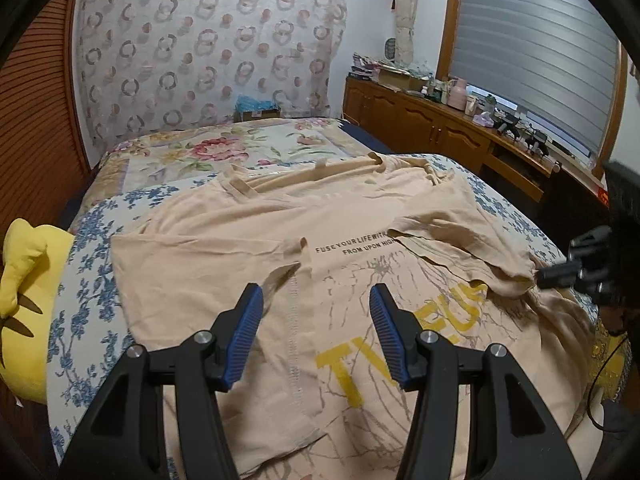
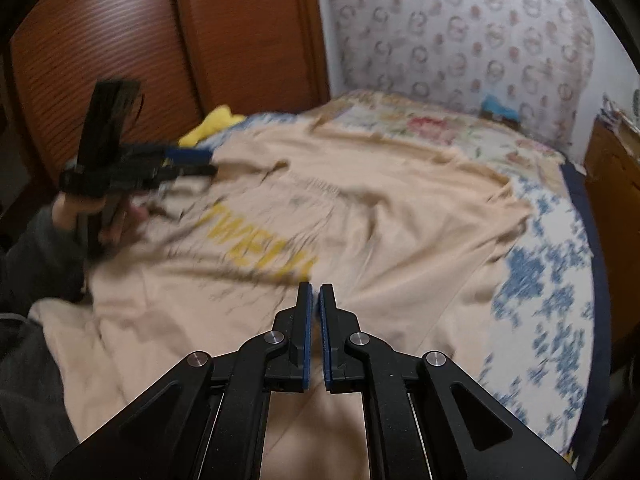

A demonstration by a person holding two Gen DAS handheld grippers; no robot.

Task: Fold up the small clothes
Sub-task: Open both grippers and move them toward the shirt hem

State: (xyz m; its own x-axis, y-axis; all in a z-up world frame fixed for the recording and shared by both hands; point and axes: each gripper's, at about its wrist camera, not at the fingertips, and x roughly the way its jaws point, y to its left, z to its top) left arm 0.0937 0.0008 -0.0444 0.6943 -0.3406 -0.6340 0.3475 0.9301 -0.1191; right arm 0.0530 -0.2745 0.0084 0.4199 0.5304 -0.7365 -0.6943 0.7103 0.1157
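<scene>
T-shirt: the beige T-shirt is spread across the bed, printed side up, yellow lettering toward the near end, and it fills the middle of both views.
Folded flap: one side is already laid over the print, its stitched hem running up between the left claw's fingers.
Left gripper: the left gripper hangs above the shirt, jaws parted, nothing pinched; shirt at twelve o'clock and right beneath.
Right gripper: the right gripper has its blue pads all but touching; whether cloth is caught there, I cannot tell. The shirt stretches from nine round to two o'clock of it.
Sleeve: in the left view a raised fold leads to the dark fingertips at three o'clock.
Plush toy: yellow plush at nine o'clock, beside the shirt, off it.
</scene>
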